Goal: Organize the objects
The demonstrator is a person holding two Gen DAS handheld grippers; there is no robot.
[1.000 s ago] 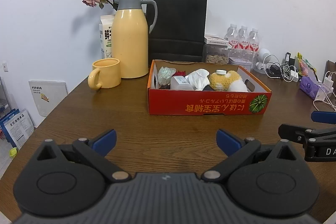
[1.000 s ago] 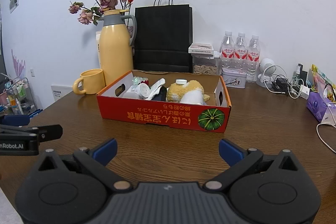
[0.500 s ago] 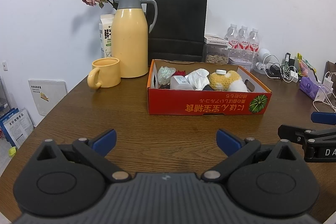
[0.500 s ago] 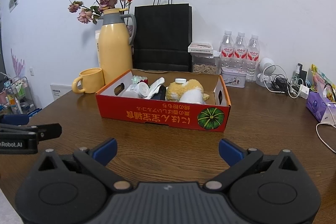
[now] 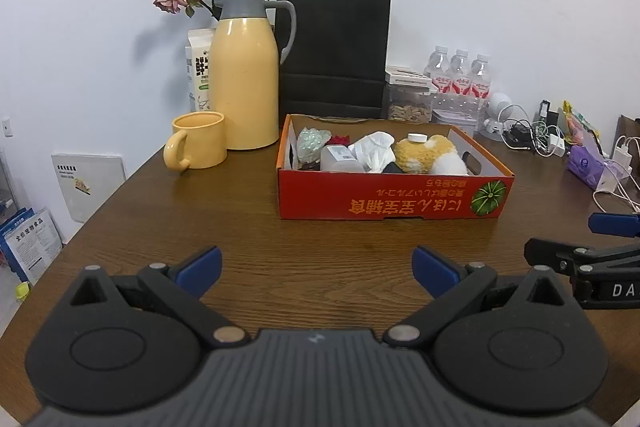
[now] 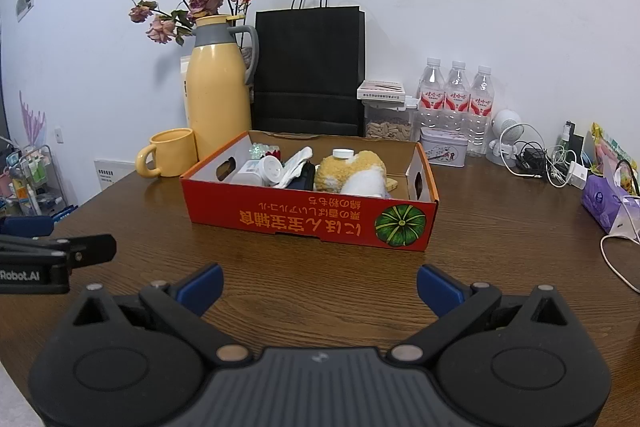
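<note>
A red cardboard box (image 5: 384, 201) (image 6: 304, 219) stands mid-table. It holds a yellow-white plush toy (image 5: 430, 155) (image 6: 352, 169), a white crumpled cloth (image 5: 372, 149), a white container (image 5: 340, 157) and a bag of green beads (image 5: 310, 141). My left gripper (image 5: 316, 267) is open and empty, low over the table in front of the box. My right gripper (image 6: 318, 283) is open and empty, also in front of the box. The right gripper shows at the left wrist view's right edge (image 5: 592, 259); the left gripper shows at the right wrist view's left edge (image 6: 52, 259).
A yellow mug (image 5: 198, 141) and yellow thermos (image 5: 244, 79) with dried roses stand back left. A black paper bag (image 5: 334, 55), a jar of seeds (image 5: 410, 103) and water bottles (image 5: 460, 79) line the wall. Cables, chargers (image 5: 536, 137) and a purple tissue pack (image 5: 586, 167) lie right.
The right wrist view has shifted very slightly; the box sits a touch lower-left in it. Both grippers stay open and empty.
</note>
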